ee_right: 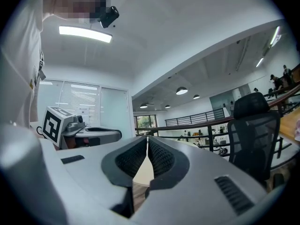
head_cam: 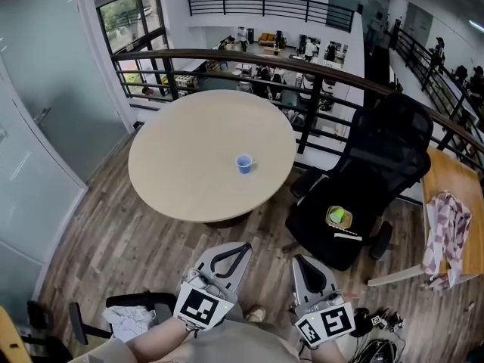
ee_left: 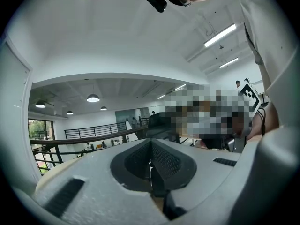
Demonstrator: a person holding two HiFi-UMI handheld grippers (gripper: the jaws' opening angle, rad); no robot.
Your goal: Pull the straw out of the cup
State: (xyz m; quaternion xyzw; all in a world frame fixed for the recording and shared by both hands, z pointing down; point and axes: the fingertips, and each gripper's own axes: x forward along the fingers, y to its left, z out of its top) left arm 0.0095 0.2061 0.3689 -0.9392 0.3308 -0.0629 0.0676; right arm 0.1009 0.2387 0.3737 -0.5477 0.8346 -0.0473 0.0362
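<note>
A small blue cup (head_cam: 243, 163) stands on the round beige table (head_cam: 189, 165), right of its middle; I cannot make out a straw in it at this distance. Both grippers are held low and close to my body, well short of the table. My left gripper (head_cam: 243, 246) is shut with nothing between its pads, and in its own view the left gripper (ee_left: 151, 146) points level over the table's edge. My right gripper (head_cam: 297, 260) is beside it, and in its own view the right gripper (ee_right: 148, 142) has its tips together and holds nothing.
A black office chair (head_cam: 378, 165) stands right of the table, with a small bowl holding something green (head_cam: 339, 216) on its seat. A dark railing (head_cam: 227, 55) runs behind the table. A wooden desk with a cloth (head_cam: 446, 237) is at the right, a glass wall at the left.
</note>
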